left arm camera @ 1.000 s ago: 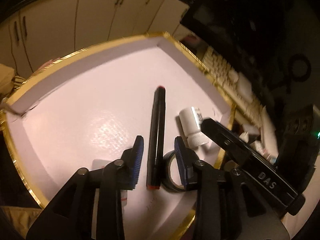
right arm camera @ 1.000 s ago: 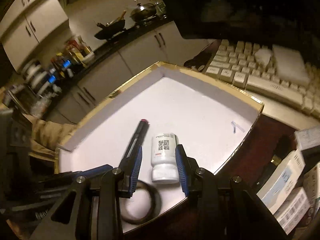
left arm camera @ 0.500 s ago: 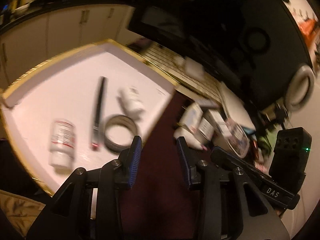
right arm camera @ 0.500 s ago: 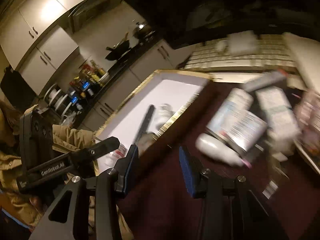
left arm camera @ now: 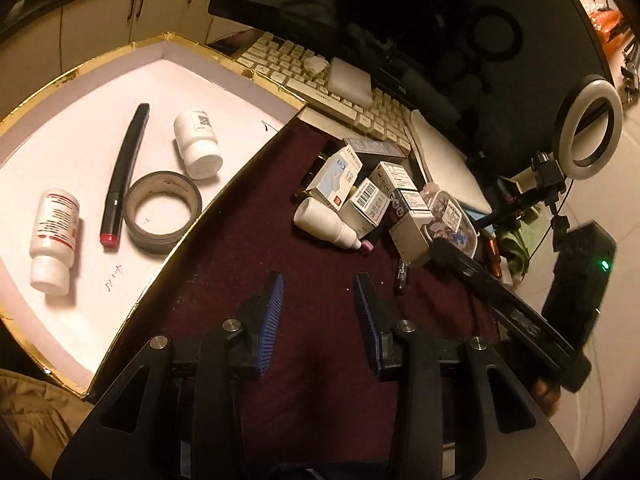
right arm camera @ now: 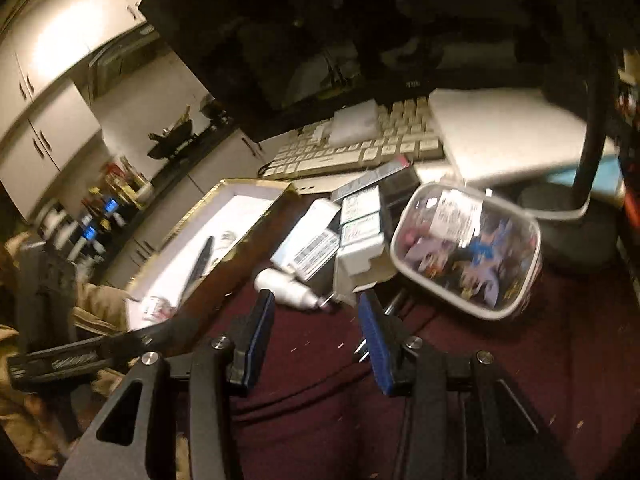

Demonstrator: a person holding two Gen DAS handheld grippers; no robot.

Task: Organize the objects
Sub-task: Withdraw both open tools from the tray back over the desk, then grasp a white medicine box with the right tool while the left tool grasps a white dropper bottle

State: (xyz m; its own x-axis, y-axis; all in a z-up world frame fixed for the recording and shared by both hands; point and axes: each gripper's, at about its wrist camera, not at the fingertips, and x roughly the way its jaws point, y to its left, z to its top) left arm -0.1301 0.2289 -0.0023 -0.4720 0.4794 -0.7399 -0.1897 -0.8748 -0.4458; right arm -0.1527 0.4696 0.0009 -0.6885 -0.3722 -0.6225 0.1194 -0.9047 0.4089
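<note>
The left gripper (left arm camera: 318,304) hangs over bare maroon cloth (left arm camera: 248,264) with its blue-padded jaws parted and nothing between them; they have just been opening, though the spread now looks steady. The right gripper (right arm camera: 316,320) also stands open and empty, its jaws having just widened a little further, above the same cloth.

To the left lies a white tray with a gold rim (left arm camera: 240,168). In it, from left to right, are a white bottle with a red-printed label (left arm camera: 54,236) lying on its side, a black marker with a red end (left arm camera: 124,172) lying lengthwise from near to far, a roll of grey tape (left arm camera: 162,212) flat on the tray floor and just beside the marker's near end, and a second white bottle with a code label (left arm camera: 198,144) lying on its side, touching or almost touching the tape's far edge.

Right of the tray, on the cloth, sits a loose heap: a small white dropper bottle with a pink tip (left arm camera: 328,224) lying nearest the grippers, several small printed cartons (left arm camera: 368,196) piled behind it, and a clear lidded tub (right arm camera: 468,248) of coloured bits at the right. A dark pen (left arm camera: 401,276) lies near the heap's near edge.

Beyond the heap runs a cream keyboard (left arm camera: 304,68) below a dark monitor (left arm camera: 360,12). A ring light (left arm camera: 592,128) stands at the far right
</note>
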